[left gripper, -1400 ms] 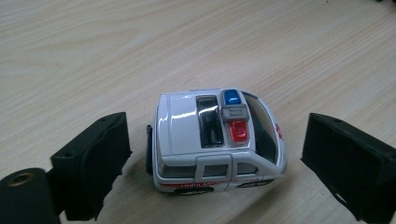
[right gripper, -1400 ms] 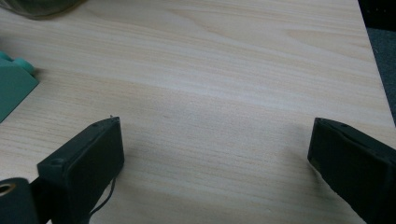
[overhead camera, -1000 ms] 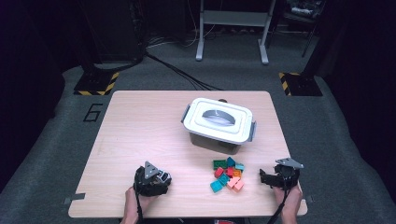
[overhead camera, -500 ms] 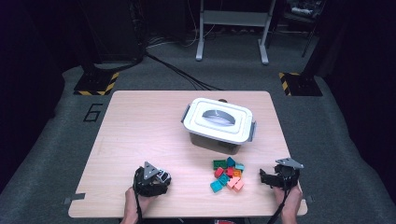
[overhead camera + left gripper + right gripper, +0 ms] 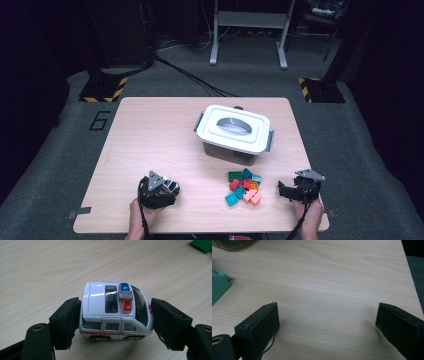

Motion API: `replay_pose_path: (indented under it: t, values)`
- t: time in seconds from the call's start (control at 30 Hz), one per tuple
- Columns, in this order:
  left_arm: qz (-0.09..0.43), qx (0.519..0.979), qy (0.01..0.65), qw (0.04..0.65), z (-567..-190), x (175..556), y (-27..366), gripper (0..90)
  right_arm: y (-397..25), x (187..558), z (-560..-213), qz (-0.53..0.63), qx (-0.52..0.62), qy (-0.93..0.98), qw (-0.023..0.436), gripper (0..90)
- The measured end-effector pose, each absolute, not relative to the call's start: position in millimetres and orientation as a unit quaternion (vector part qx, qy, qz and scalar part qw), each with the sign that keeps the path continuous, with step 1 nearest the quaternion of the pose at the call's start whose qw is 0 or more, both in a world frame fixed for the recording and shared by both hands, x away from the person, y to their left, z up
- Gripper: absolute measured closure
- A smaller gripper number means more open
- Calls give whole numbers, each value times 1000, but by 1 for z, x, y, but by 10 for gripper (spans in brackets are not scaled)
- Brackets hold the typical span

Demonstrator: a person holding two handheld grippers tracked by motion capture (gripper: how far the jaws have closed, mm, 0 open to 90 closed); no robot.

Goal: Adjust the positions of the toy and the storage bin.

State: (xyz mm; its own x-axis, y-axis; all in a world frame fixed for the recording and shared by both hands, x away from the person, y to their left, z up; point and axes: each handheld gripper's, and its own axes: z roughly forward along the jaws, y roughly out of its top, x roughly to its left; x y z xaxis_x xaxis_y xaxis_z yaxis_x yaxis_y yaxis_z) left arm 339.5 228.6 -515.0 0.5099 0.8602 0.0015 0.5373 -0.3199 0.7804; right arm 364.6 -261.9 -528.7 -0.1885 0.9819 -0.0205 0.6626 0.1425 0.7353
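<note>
Nothing has moved: left claw [image 5: 116, 322] seemingly clamps toy ambulance [image 5: 116, 312] lengthwise, nose rightward; right claw [image 5: 327, 327] apart.

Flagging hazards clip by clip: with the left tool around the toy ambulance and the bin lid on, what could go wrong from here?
1. The toy ambulance sits between the left tool pads; the right pad seems barely touching, so it might roll or twist out when lifted.
2. The lidded storage bin is shut, and the right tool is open and empty beside the loose toy bricks; reaching for the lid could scatter them.
</note>
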Motion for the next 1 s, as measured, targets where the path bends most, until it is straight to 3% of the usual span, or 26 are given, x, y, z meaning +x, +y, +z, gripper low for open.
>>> replay_pose_path:
  t: [0.33, 1.0]
  values:
    - [230, 765, 464, 382, -505, 341, 248, 258, -262, 365, -529, 304, 580, 709, 263, 44]
    - [265, 724, 525, 360, -501, 338, 322, 258, -262, 365, -529, 304, 580, 709, 262, 44]
